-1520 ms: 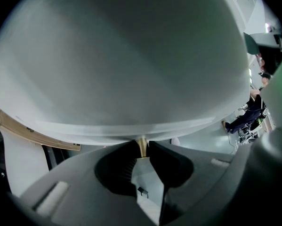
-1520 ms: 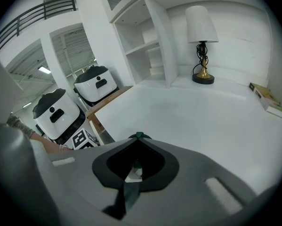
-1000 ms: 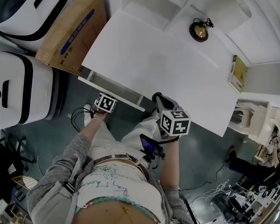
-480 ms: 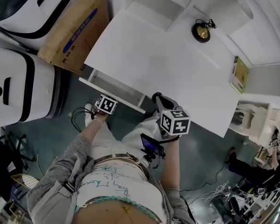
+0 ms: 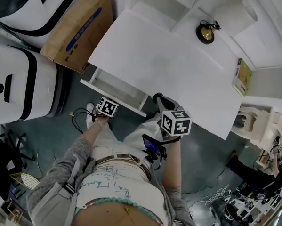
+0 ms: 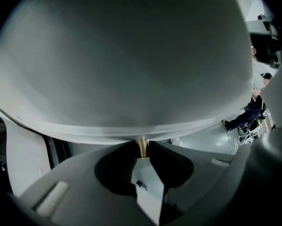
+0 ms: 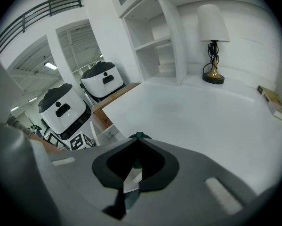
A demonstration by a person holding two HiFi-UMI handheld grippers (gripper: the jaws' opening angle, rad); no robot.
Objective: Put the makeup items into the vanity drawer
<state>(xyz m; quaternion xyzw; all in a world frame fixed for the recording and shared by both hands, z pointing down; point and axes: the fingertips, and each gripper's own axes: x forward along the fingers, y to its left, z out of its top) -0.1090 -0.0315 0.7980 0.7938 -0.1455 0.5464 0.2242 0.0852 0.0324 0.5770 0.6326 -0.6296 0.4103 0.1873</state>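
Note:
The white vanity table (image 5: 178, 74) has its drawer (image 5: 113, 94) pulled partly out at the front left; what shows of its inside is white and bare. My left gripper (image 6: 141, 146) is shut on the drawer's small brass knob (image 6: 141, 149), right under the white drawer front. In the head view its marker cube (image 5: 107, 106) sits against that front. My right gripper (image 7: 138, 136) hovers at the table's front edge, shut on a small dark green item (image 7: 139, 136) that just peeks past the tips. No other makeup items show.
A lamp (image 5: 205, 32) stands at the table's back, and a flat box (image 5: 242, 75) lies at its right edge. Shelves (image 5: 155, 4) rise behind. A cardboard box (image 5: 77, 29) and white machines (image 5: 18, 86) stand left of the table.
The drawer has slid further out from under the tabletop, with my left gripper on its knob. My right gripper has hardly moved.

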